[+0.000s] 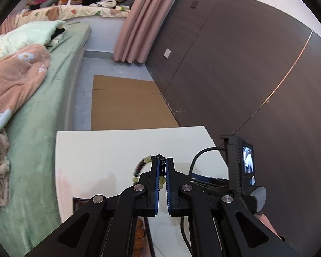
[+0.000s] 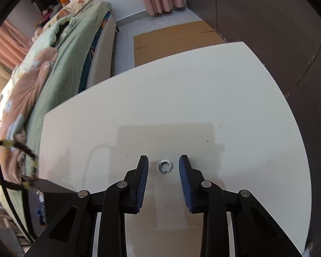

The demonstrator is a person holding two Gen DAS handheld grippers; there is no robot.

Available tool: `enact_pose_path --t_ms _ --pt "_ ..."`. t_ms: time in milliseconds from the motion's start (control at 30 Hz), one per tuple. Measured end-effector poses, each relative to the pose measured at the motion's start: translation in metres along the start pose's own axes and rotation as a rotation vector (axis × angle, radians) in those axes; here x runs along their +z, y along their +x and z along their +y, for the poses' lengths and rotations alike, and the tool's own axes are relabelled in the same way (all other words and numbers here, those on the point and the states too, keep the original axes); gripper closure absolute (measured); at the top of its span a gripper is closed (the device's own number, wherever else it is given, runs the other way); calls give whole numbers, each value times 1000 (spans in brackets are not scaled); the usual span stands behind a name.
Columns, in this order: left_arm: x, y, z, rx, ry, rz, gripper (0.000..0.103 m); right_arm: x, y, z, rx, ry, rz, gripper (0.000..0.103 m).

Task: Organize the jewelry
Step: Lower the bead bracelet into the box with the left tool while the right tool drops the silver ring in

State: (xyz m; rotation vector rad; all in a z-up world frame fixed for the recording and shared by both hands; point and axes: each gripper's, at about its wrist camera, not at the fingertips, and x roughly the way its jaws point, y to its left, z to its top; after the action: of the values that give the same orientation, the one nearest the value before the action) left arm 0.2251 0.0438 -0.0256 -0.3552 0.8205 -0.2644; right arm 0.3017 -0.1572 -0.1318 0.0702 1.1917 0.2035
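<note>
Two grippers: I see both over the white surface [image 2: 203, 107].
Left gripper [image 1: 162, 165]: my fingers are clamped on a beaded bracelet [image 1: 142, 165], held above the surface; beads loop out to the left of the tips.
Right gripper [image 2: 163, 165]: my fingers stand apart, one on each side of a silver ring [image 2: 165, 166].
Ring: lies flat on the surface, touching neither finger.
Bed [image 1: 42, 107]: beside the surface, to the left.
</note>
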Motion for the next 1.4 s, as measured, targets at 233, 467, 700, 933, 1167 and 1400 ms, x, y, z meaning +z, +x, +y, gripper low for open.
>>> enact_pose_path --t_ms 233,467,700,933,1167,1400 --pt "-1 -19 4 12 6 -15 98 -6 -3 6 -9 -38 38 90" --pt "-7 -40 9 34 2 -22 98 -13 -27 7 37 -14 7 90" --pt "-14 -54 14 62 -9 -28 98 -23 -59 21 98 -32 -48 90" --pt "-15 -65 23 95 -45 -35 97 -28 -83 42 142 -53 -88 90" --pt "-10 -80 38 106 -142 -47 52 -35 -118 69 236 -80 -129 90" --pt "-15 -110 36 134 -153 -122 33 -46 -130 95 284 -121 -135 90"
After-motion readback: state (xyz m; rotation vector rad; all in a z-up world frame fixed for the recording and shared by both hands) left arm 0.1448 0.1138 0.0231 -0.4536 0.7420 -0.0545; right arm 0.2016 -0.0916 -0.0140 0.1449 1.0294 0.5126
